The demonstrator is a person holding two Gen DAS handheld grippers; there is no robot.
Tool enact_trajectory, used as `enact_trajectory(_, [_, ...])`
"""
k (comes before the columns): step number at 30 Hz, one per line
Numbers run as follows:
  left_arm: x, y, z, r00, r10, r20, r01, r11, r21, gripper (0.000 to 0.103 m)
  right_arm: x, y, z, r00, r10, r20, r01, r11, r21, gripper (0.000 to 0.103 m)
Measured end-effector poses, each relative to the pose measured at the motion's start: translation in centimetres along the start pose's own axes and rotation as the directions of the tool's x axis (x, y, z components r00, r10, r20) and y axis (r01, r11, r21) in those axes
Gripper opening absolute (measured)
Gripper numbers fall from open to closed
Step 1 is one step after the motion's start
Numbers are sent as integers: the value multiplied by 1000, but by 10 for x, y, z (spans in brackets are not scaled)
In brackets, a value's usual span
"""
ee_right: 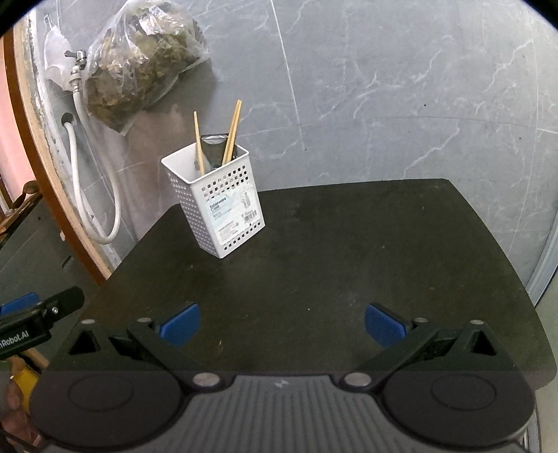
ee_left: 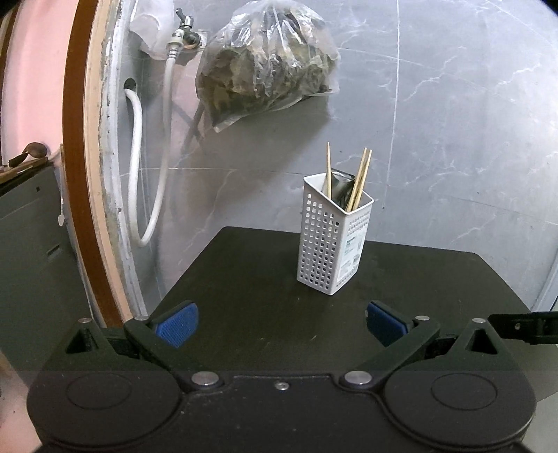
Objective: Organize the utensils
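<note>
Nearest the cameras, the left gripper (ee_left: pixel 280 324) hung over the near edge of the black table (ee_left: pixel 251 278) with its blue pads (ee_left: pixel 176 322) spread wide and nothing between them. The right gripper (ee_right: pixel 282 324) sat likewise over the table's near part, fingers wide apart and empty. Farther back, toward the table's far left side, stood the white perforated utensil holder (ee_right: pixel 216 205), upright, with wooden chopsticks (ee_right: pixel 232 132) and a dark utensil leaning inside it. Beyond, on the grey marbled wall (ee_right: pixel 383 87), a plastic bag (ee_left: pixel 268 59) hung beside a tap (ee_left: pixel 185 26) with a white hose (ee_left: pixel 139 167).
</note>
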State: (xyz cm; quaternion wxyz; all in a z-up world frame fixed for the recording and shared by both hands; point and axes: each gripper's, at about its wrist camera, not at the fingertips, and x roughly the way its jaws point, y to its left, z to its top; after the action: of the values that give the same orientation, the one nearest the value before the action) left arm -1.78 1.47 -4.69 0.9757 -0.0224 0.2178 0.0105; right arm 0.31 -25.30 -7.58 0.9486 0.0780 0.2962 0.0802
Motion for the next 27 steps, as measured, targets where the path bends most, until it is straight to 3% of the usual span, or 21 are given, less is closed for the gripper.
enact_trajectory(27, [8,0,4,1000,-26,-13,27,1000,16,102,9,-1,0,999,-5,-34,5,1000,12,103])
